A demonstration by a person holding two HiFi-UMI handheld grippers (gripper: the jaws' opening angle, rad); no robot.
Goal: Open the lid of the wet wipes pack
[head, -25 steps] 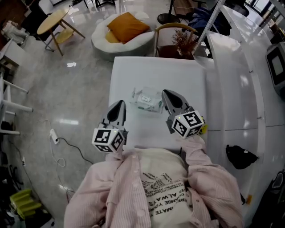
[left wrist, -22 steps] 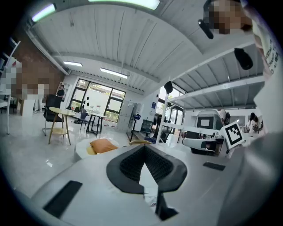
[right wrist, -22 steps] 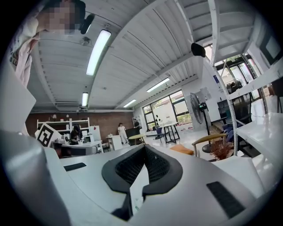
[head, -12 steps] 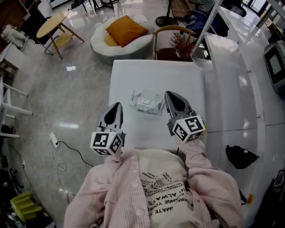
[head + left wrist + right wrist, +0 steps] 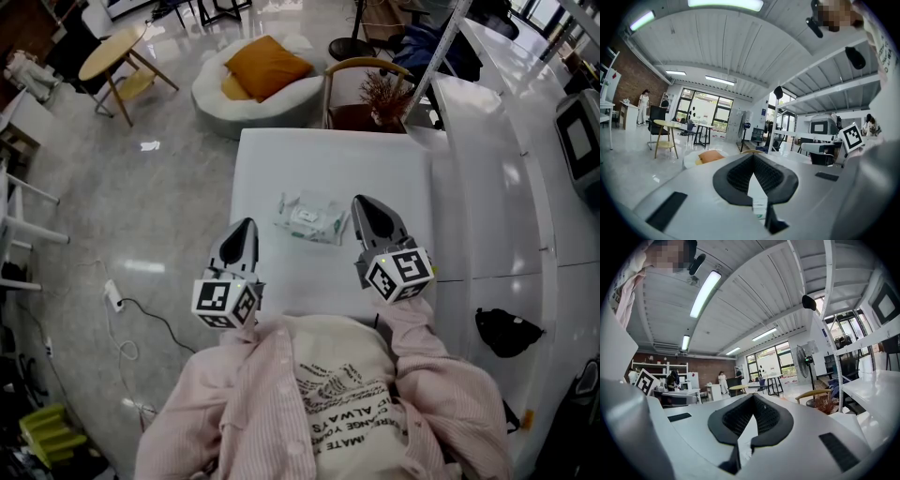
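Not begun: the wet wipes pack lies untouched, its lid seemingly shut.

The white counter (image 5: 328, 159) carries the wet wipes pack (image 5: 310, 217) near its middle, the lid looking flat. The left hand-held gripper (image 5: 246, 227) and right hand-held gripper (image 5: 362, 202) hover on either side of it, seemingly clear of it. Both have their jaws pressed together on nothing, so the whole opening is left to do.

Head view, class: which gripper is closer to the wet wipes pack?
The right gripper: its tip lies just beside the wet wipes pack, while the left gripper stands clearly farther from it.
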